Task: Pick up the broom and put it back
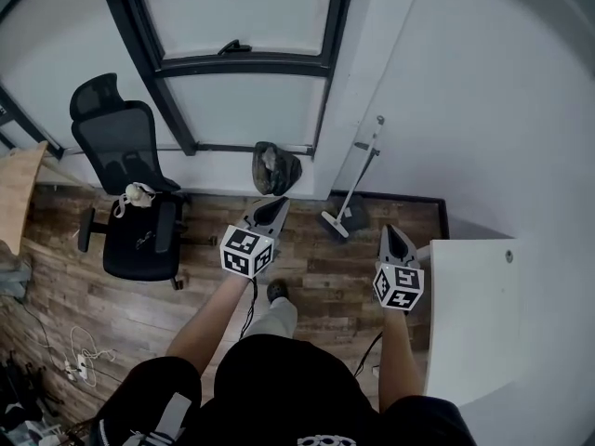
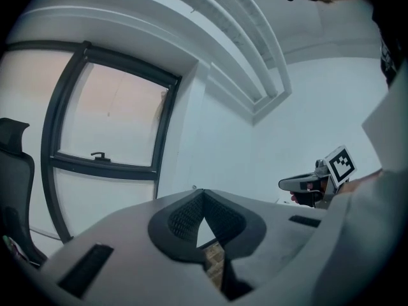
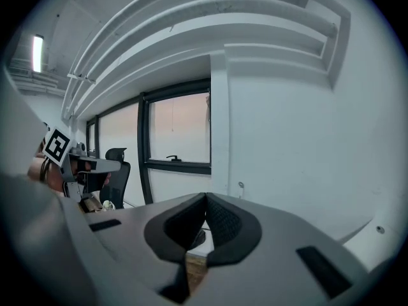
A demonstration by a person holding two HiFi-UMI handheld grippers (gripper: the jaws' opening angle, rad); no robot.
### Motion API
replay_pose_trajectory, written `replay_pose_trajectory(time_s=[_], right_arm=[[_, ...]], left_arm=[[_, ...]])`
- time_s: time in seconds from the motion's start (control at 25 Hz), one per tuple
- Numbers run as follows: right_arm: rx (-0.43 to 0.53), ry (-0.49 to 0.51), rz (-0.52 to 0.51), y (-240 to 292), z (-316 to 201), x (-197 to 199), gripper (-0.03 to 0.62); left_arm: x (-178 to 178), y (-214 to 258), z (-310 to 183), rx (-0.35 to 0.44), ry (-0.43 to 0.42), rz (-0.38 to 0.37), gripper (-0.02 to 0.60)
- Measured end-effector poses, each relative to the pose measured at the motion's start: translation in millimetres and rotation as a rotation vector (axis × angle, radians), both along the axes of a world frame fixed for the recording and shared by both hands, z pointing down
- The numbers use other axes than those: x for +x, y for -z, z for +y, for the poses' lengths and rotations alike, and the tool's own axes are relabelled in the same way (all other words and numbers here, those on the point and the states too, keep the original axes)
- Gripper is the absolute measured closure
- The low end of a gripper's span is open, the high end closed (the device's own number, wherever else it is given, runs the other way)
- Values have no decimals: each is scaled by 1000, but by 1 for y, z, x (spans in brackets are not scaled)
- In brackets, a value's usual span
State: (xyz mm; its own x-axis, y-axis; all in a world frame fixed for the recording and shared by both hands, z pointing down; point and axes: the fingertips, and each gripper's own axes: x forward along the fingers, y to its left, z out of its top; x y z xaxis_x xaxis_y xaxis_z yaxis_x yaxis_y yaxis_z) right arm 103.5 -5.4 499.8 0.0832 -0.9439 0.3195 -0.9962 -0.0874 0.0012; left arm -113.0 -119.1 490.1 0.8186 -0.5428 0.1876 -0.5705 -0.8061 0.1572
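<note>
Here, left gripper point(image 1: 278, 204) and right gripper point(image 1: 391, 232) are hovering closed, empty. The broom point(image 1: 358, 170), probably light and stiff, is inviting a mid-handle grip

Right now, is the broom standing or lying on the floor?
Standing: the broom leans against the white wall, its head down on the floor and its handle up.

Black short-sleeved top point(image 1: 279, 379), seemingly grey trousers point(image 1: 280, 319); grey hand-held grippers point(image 1: 277, 204) point(image 1: 390, 231) carry black-and-white marker cubes point(image 1: 246, 251) point(image 1: 398, 286).
</note>
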Motion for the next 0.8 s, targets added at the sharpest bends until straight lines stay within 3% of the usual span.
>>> replay_pose_trajectory(time_s=[0.4, 0.8], right_arm=[[-6, -89, 19, 7, -67, 26, 569], [-38, -98, 24, -9, -104, 63, 569]], left_arm=[[34, -4, -78, -27, -79, 3, 565], [64, -8, -116, -39, -73, 20, 565]])
